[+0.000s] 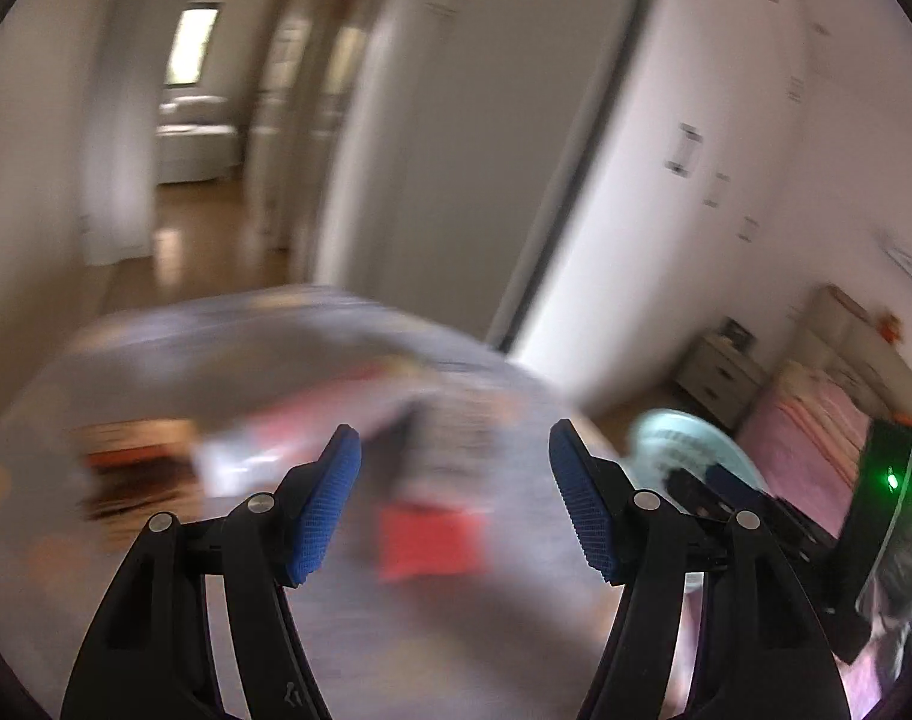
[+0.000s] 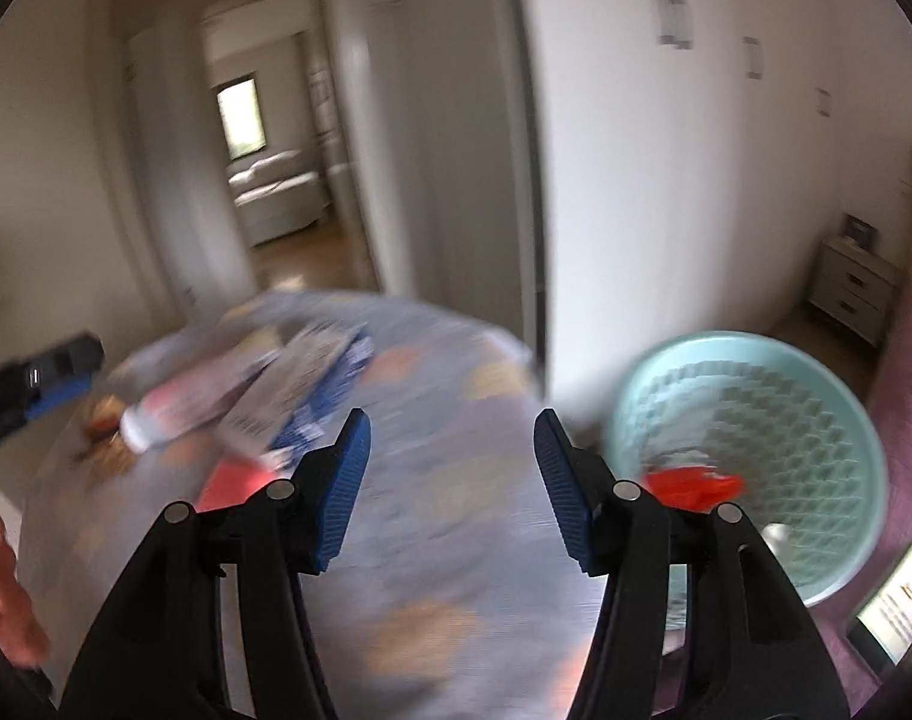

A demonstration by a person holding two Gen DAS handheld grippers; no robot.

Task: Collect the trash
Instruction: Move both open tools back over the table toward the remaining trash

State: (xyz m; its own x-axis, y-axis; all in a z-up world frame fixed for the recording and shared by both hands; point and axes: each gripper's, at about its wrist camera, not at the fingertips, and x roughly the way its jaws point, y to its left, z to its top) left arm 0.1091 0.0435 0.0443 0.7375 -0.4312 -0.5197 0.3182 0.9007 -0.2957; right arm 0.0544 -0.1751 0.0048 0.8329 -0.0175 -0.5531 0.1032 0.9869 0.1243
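Left hand-held gripper point(image 1: 455, 495) and right hand-held gripper point(image 2: 450, 489), each spread wide and empty, ribbed blue pads on black plastic arms, poised above the round surface point(image 2: 456, 540), presumably between picks. The surface wears a grey patterned cloth; on it, blurred, lie flat printed wrappers point(image 2: 288, 390) and a red packet point(image 1: 432, 543). Beside the surface stands a pale-green lattice-walled plastic basket point(image 2: 816, 420), within easy reach, already holding red crumpled trash point(image 2: 693, 487).
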